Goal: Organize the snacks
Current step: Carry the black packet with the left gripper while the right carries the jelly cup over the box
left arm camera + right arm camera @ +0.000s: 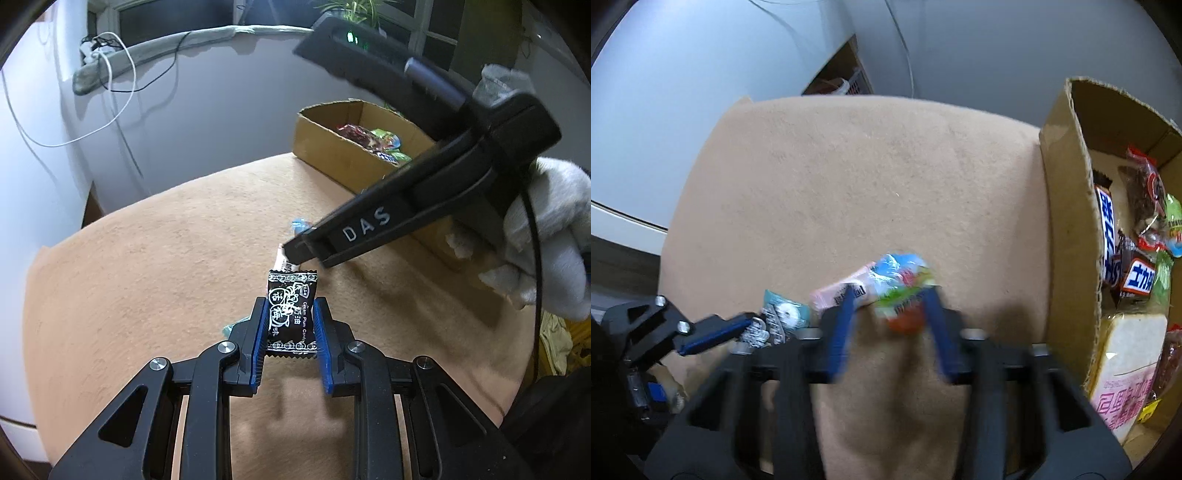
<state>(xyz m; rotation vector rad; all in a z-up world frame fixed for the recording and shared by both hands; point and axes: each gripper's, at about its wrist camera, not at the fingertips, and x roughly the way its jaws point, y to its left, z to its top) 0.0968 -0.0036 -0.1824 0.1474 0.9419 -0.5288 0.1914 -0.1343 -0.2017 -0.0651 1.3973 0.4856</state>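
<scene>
My left gripper point(290, 306) is shut on a black plum candy packet point(291, 288), held upright a little above the tan cloth. The right gripper point(299, 253) points steeply down just beyond it. In the right wrist view the right gripper point(892, 295) is blurred, its blue fingers point(846, 317) standing apart around a blue, green and red packet point(903, 288) on the cloth. I see no pad pressing on that packet. A pink packet point(836, 293) and a teal packet point(786, 314) lie beside it. The left gripper point(753, 326) shows at the left.
An open cardboard box point(1067, 221) point(332, 151) stands at the right of the tan cloth point(868, 177), holding chocolate bars point(1108, 229), packed bread point(1130, 354) and other snacks. A gloved hand point(546, 236) holds the right gripper. Cables point(110, 74) hang on the far wall.
</scene>
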